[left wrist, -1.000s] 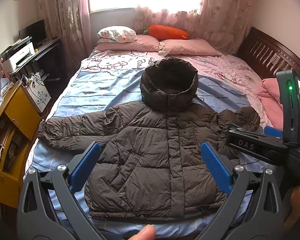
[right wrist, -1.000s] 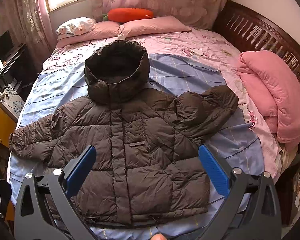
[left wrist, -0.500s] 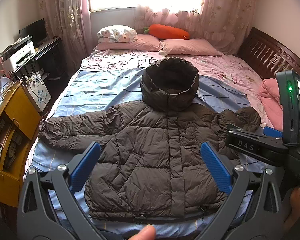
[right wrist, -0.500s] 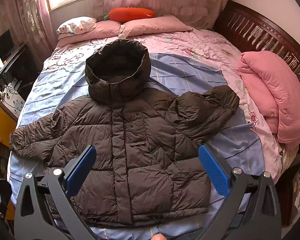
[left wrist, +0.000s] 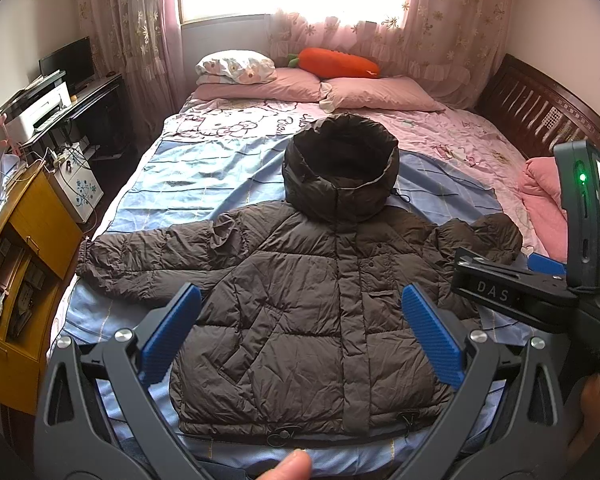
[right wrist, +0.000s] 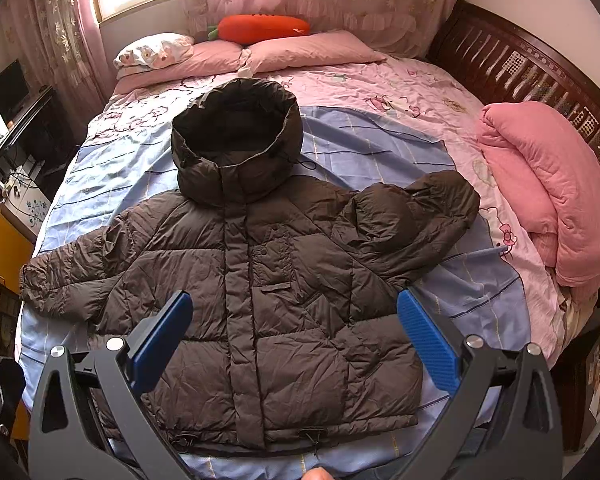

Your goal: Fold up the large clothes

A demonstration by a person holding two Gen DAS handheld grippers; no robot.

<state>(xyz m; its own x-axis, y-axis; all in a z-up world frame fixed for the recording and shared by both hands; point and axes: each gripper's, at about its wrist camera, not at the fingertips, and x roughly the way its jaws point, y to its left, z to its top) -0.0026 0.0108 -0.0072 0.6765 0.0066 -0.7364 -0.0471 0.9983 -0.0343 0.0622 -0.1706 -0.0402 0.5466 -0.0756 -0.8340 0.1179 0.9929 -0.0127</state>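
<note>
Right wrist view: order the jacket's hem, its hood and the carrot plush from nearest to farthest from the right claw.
1. Jacket hem: just ahead of the open right claw, low in the frame.
2. Hood: mid-bed, beyond the jacket's body.
3. Carrot plush: farthest, on the pillows beneath the window.

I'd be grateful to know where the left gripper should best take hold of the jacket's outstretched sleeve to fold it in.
Probably at the cuff, coming from the bed's left edge. That sleeve lies flat and straight out from the jacket, so its free end lifts cleanly. The left gripper is open, touching nothing.
</note>
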